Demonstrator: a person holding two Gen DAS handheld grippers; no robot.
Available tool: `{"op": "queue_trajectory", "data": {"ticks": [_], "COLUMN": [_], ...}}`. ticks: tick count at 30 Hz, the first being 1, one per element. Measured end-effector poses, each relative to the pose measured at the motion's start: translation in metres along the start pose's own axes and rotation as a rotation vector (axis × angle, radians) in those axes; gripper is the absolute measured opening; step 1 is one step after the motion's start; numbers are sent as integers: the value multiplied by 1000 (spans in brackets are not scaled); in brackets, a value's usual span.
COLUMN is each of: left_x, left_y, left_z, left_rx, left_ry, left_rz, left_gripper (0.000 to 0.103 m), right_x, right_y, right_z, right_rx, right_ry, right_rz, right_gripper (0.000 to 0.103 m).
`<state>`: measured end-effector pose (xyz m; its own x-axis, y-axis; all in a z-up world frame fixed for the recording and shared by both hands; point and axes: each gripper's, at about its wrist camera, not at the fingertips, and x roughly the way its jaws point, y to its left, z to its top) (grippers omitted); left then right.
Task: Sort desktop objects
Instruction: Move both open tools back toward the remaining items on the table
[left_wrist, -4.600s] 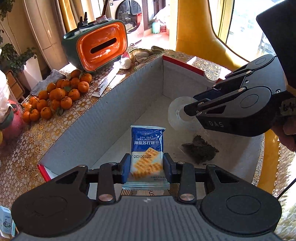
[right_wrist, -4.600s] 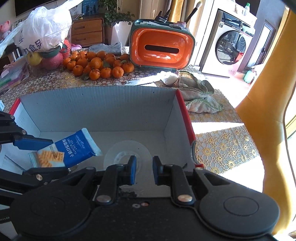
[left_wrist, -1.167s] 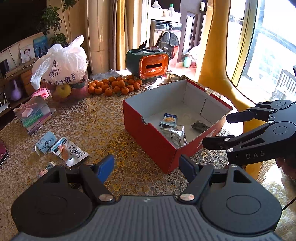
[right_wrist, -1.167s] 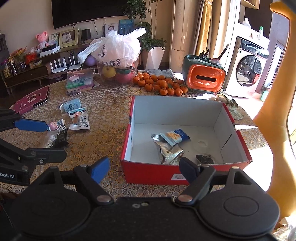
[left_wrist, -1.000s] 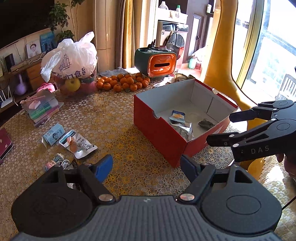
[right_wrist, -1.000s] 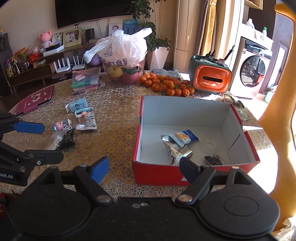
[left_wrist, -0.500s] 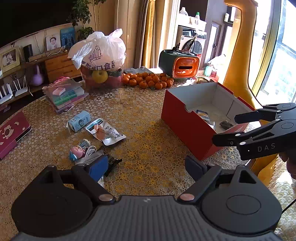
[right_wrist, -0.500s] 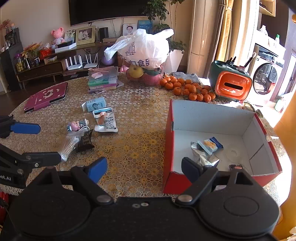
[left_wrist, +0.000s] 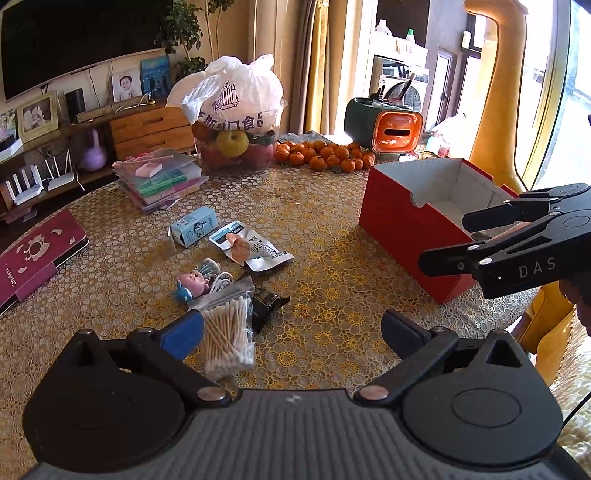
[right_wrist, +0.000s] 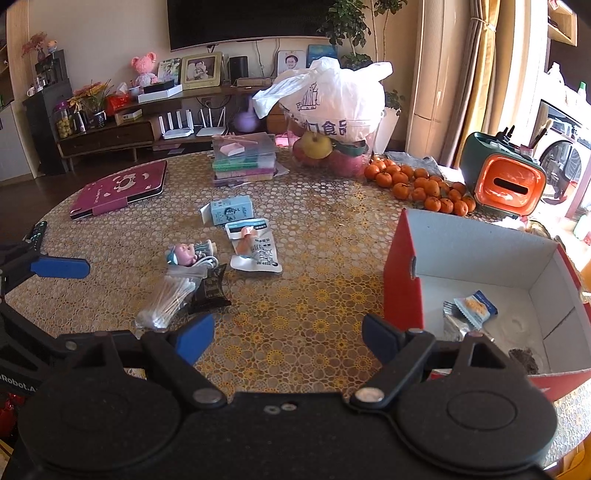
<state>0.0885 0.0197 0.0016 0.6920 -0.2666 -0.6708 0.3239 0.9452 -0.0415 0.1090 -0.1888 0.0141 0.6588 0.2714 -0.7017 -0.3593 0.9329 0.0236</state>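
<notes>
Bag of cotton swabs (left_wrist: 228, 334): on counter (left_wrist: 332, 229), at 11 o'clock beside left gripper (left_wrist: 291, 334), long axis toward 12. Left nearer. Both grippers, right gripper (right_wrist: 288, 338) included, spread, empty.

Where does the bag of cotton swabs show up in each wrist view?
Left wrist: the bag of cotton swabs lies low and left of centre, just beyond the left gripper's blue finger pad.
Right wrist: it lies lower left, above the right gripper's blue pad.
Shared landmark: the dark packet touching the bag's right side in both views.
</notes>
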Motion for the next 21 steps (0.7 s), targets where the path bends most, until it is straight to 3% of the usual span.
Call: {"op": "queue_trajectory", "data": {"ticks": [9, 21], "left_x": [19, 51], "left_y": [23, 47], "left_z": [-13, -21], "left_rx": [-47, -88], "left_ry": [30, 63], "left_rz": [33, 18], "left_gripper": [103, 103], "right_x": [25, 67], "right_y": [23, 36], "right_z": [0, 9], "right_rx": [-53, -73], "right_ry": [4, 53], "right_rz": [53, 90], "right_gripper": [85, 82]}}
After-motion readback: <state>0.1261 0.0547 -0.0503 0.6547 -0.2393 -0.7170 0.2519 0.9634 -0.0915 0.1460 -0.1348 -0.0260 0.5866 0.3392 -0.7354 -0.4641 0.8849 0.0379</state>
